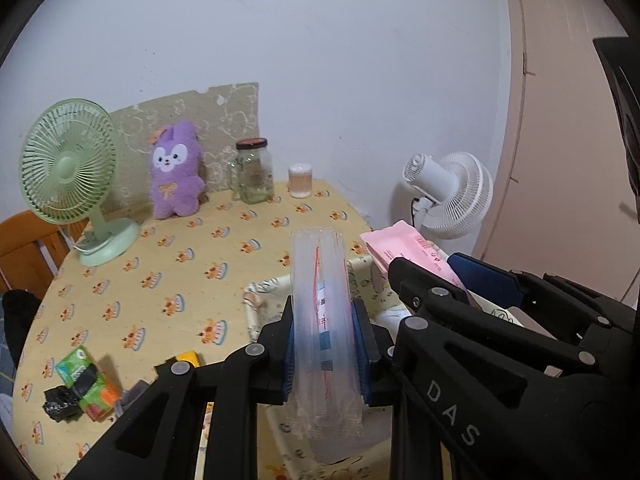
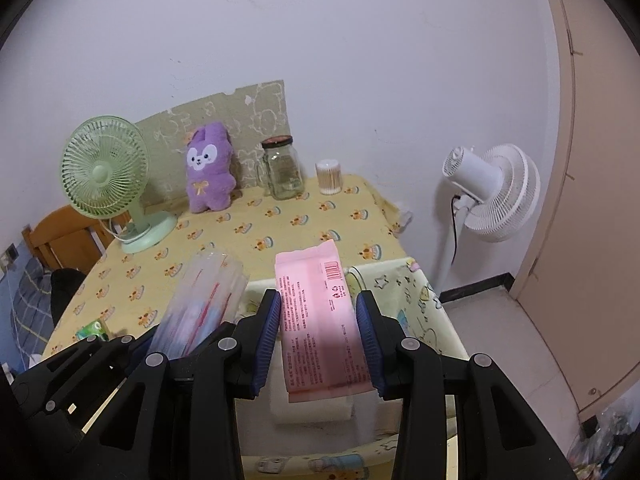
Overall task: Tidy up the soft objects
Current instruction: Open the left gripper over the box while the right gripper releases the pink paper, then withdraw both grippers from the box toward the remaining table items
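My left gripper (image 1: 323, 344) is shut on a clear plastic pack (image 1: 322, 320) with red and blue print, held upright above a fabric storage box (image 1: 260, 300). My right gripper (image 2: 318, 336) is shut on a pink tissue pack (image 2: 316, 312), held above the same box (image 2: 424, 300). In the left wrist view the right gripper (image 1: 452, 280) and its pink pack (image 1: 404, 246) are at the right. In the right wrist view the clear pack (image 2: 204, 300) is at the left. A purple plush bunny (image 1: 175, 172) stands at the back of the table; it also shows in the right wrist view (image 2: 209, 168).
A green desk fan (image 1: 68, 168), a glass jar (image 1: 253, 172) and a cotton swab tub (image 1: 300, 180) stand on the yellow tablecloth (image 1: 160, 280). Green tissue packs (image 1: 86, 384) lie at the front left. A white floor fan (image 2: 488, 192) stands right of the table. A roll (image 2: 312, 408) lies in the box.
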The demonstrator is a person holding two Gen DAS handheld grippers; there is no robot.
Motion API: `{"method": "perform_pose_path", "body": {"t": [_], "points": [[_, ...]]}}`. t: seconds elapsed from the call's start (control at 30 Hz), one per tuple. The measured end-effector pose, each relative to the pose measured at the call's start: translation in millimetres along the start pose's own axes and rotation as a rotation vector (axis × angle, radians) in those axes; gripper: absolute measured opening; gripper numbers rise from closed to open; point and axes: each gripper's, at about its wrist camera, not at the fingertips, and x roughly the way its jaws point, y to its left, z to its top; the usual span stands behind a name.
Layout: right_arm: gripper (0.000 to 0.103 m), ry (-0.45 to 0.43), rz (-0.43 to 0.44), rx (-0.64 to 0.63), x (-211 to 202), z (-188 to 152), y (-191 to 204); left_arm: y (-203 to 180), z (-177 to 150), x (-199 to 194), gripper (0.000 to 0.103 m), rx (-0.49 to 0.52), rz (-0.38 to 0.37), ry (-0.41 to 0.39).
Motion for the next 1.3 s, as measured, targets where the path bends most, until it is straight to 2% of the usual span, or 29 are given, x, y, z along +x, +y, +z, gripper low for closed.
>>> {"method": "perform_pose_path", "body": {"t": [0.07, 0.2, 0.3, 0.37, 0.43, 0.73, 0.83, 0.87, 0.9, 0.97, 1.3], "points": [[0.042, 0.009, -0.004, 0.009, 4.1, -2.5, -5.1, -3.6, -1.5, 5.2, 0.025, 0.005, -0.003, 0.013], [0.043, 0.025, -0.009, 0.021, 10.1, -6.8, -13.2, -9.7, -4.6, 11.7, 0.038, 0.012, 0.000, 0.035], [0.043, 0.039, -0.011, 0.030, 14.9, -10.5, -18.1, -11.4, -7.0, 17.3, 0.052, 0.016, 0.014, 0.052], [0.043, 0.043, -0.025, 0.028, 18.0, -12.8, -19.2, -11.4, -8.5, 20.5, 0.068, 0.021, 0.024, 0.061], [0.042, 0.056, -0.013, 0.032, 22.0, -15.0, -20.0, -11.1, -10.2, 24.6, 0.074, 0.025, 0.021, 0.075], [0.045, 0.082, -0.018, 0.043, 32.9, -21.1, -20.2, -11.4, -15.6, 31.3, 0.077, 0.045, 0.031, 0.099], [0.052, 0.083, -0.038, 0.035, 32.7, -19.6, -19.4, -11.4, -15.3, 31.3, 0.077, 0.046, 0.038, 0.102], [0.061, 0.082, -0.051, 0.029, 32.3, -19.0, -19.1, -11.1, -15.0, 31.5, 0.078, 0.046, 0.034, 0.102], [0.079, 0.078, -0.057, 0.023, 30.9, -18.4, -18.7, -10.9, -14.9, 30.0, 0.079, 0.040, 0.023, 0.101], [0.088, 0.070, -0.036, 0.045, 27.3, -18.4, -20.3, -10.7, -13.5, 26.2, 0.087, 0.035, 0.012, 0.090], [0.089, 0.061, -0.055, 0.030, 8.4, -10.2, -4.0, 0.3, -6.0, 5.6, 0.092, 0.029, 0.027, 0.079]]}}
